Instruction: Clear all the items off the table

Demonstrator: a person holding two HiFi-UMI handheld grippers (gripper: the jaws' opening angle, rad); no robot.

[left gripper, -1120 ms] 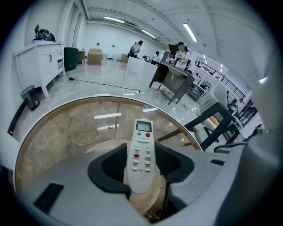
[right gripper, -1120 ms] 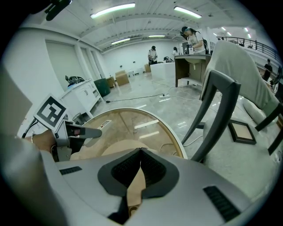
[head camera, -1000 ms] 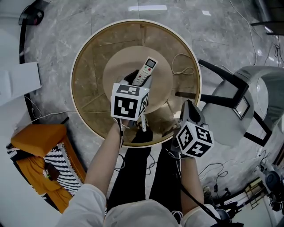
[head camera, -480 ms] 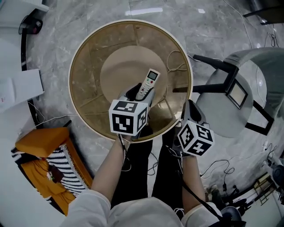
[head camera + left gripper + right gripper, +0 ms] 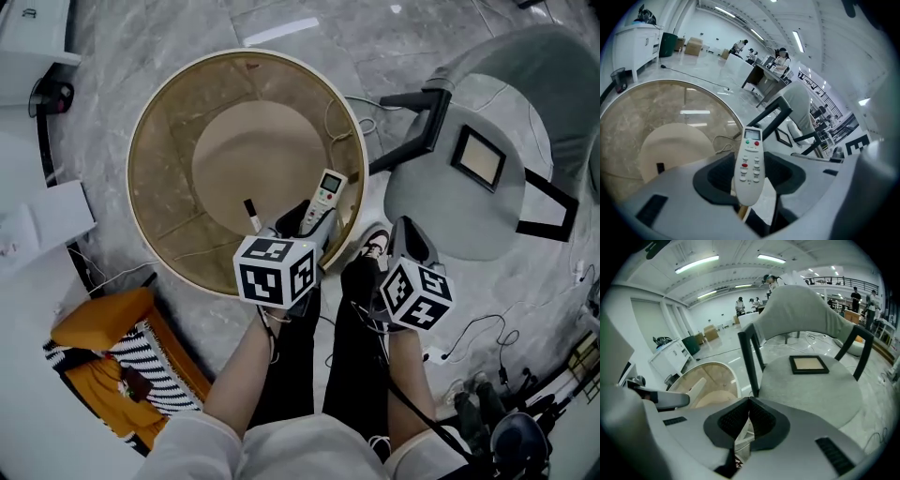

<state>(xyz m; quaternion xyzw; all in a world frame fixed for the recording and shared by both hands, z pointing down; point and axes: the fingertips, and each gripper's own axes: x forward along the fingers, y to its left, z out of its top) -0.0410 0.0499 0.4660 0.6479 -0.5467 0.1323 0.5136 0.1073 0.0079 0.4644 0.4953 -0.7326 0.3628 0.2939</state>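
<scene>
Head view: the left gripper [image 5: 314, 219] has the white remote control with a small screen [image 5: 327, 192] right over the near-right rim of the round glass-topped table [image 5: 141, 122]. The right gripper [image 5: 405, 240] hangs over the floor beside a grey round chair [image 5: 487, 216].

Left gripper view: the jaws are clamped on the remote's [image 5: 749, 164] lower half.

Right gripper view: the jaws are pressed together and empty, facing a black picture frame [image 5: 808, 364] on the chair seat.

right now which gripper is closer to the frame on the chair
Right. The right gripper hovers at the chair seat's edge, just short of the frame; the left gripper, holding the remote, is over the table rim, farther off.
</scene>
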